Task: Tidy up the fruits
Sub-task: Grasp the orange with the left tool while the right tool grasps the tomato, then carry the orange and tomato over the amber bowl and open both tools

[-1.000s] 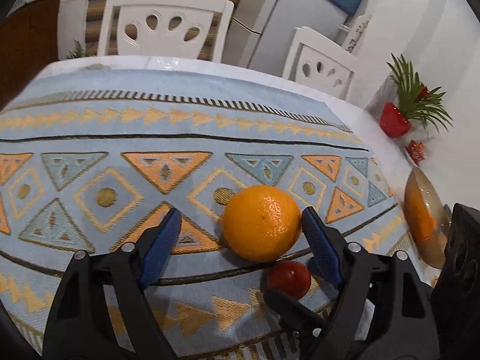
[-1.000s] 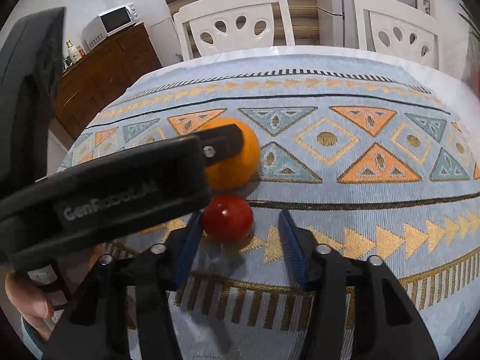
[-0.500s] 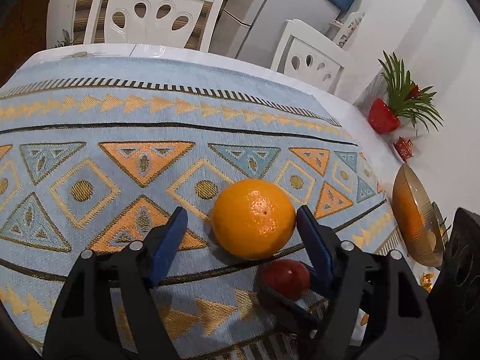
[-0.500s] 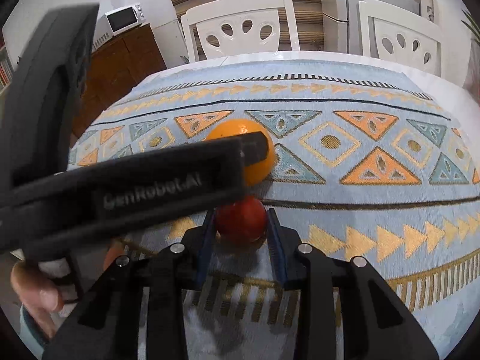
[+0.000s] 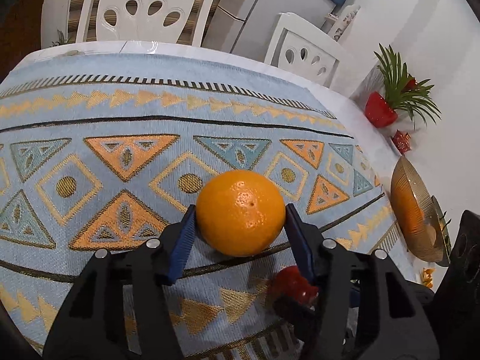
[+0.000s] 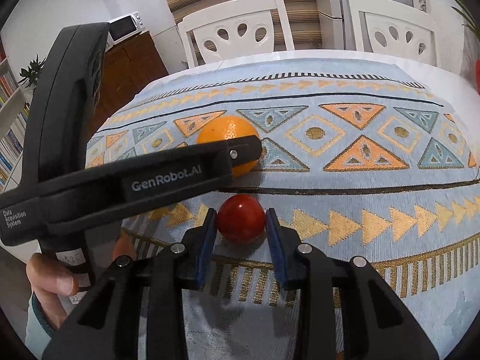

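The orange (image 5: pixel 240 212) sits between the blue pads of the left claw (image 5: pixel 238 234), clamped; the red fruit (image 6: pixel 241 222) just behind is clamped in the right claw (image 6: pixel 241 237), both on the worktop (image 5: pixel 150 126).

Orange fruit (image 5: pixel 240 213), red fruit (image 6: pixel 241 223), blue-patterned tablecloth (image 5: pixel 120 114)

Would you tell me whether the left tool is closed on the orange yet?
Closed on it: the left tool has both blue pads against the sides of the orange.
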The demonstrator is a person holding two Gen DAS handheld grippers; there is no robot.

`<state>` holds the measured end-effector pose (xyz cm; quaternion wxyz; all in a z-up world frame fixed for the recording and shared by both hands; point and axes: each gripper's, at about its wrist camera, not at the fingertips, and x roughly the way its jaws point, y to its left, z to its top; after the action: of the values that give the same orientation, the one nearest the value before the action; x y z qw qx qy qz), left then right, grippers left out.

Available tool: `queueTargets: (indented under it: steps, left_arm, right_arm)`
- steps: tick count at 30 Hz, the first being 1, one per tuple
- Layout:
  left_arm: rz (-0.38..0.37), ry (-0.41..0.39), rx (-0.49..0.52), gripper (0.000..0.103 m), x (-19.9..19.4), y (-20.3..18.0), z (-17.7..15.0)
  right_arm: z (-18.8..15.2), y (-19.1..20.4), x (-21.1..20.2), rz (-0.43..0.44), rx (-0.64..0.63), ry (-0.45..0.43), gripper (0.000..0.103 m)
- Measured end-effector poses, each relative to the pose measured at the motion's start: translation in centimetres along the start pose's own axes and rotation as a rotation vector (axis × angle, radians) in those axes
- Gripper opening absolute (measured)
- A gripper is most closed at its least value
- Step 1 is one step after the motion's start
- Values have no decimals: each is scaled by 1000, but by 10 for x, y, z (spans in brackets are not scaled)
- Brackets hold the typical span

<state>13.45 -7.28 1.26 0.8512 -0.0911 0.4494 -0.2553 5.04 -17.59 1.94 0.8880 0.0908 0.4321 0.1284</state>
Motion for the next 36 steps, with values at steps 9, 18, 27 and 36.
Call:
queueTargets:
  steps: [9,18,27,36]
  left_arm:
    - [77,-42,53,57,-20,-11,-13]
    - [115,-57,68,57,-73,-21,-59]
    - [122,-29,65,57,-85,-19,-109]
    - [140,-54,91,58,-85,-24,-113]
  right_arm:
    - [-5,-5,-22,-72,-11,-36,32]
    - [-42,-28,-54,-88,-12,-33,32]
    - [-53,-34,-56,-53,-9,-22,34]
    - [-53,-39,-52,-51,26,-3,44]
